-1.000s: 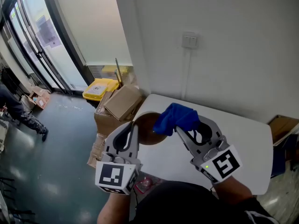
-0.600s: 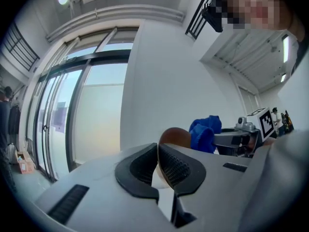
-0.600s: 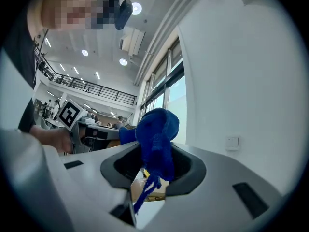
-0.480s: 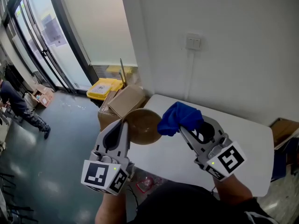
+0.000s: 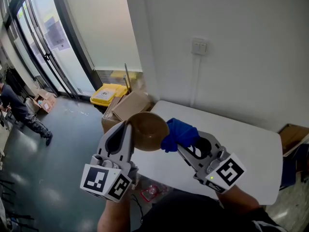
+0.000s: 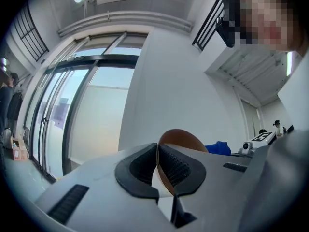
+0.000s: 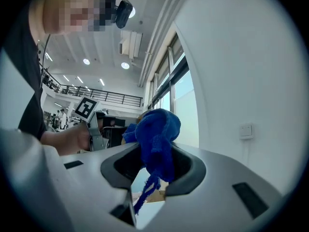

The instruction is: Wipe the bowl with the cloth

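A brown bowl (image 5: 147, 130) hangs in the air on its side, above the left end of the white table (image 5: 251, 146). My left gripper (image 5: 126, 128) is shut on its rim; in the left gripper view the thin bowl wall (image 6: 179, 140) runs between the two pads. My right gripper (image 5: 179, 144) is shut on a bunched blue cloth (image 5: 179, 133), which touches the bowl's right edge. In the right gripper view the blue cloth (image 7: 155, 134) fills the space between the jaws and a frayed end hangs below them.
Cardboard boxes (image 5: 129, 105) and a yellow bin (image 5: 105, 94) stand on the floor left of the table. A wall with a switch plate (image 5: 199, 46) rises behind the table. A person (image 5: 19, 111) stands by the glass doors far left. Another box (image 5: 292, 133) sits at the right.
The left gripper has lifted the bowl up and tipped it toward the cloth. The right gripper has come down and left, bringing the cloth against the bowl's edge.
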A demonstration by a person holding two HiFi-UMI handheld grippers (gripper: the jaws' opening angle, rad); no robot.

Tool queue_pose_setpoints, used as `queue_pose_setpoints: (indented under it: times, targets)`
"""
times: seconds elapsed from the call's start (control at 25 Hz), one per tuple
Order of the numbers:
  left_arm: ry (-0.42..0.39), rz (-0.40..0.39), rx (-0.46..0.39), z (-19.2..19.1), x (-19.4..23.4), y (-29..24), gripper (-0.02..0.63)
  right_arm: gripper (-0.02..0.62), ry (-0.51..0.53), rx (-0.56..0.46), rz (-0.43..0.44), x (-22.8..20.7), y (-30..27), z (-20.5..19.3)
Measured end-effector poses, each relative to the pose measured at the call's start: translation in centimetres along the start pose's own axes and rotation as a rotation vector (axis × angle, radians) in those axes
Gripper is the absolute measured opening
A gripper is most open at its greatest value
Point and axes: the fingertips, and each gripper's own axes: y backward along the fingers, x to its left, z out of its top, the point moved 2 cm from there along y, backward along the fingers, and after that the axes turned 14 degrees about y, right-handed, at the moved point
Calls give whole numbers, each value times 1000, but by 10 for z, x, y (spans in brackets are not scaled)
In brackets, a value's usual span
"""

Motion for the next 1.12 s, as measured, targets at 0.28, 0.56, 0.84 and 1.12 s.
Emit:
queue_pose_setpoints:
  times: [0.28, 0.56, 0.84, 1.12]
  targets:
    - [24, -24, -29, 11, -6, -10, 20, 115, 32, -50, 109, 24, -9, 0]
    - [25, -116, -13, 6, -36, -19, 20, 115, 70, -39, 220, 56, -20, -8]
    - [47, -278, 76, 2, -66, -18, 20, 115, 18, -142, 266, 54, -21, 1]
    - [21, -388, 144, 9, -68, -6, 21, 115, 154, -166, 199, 46, -13, 9]
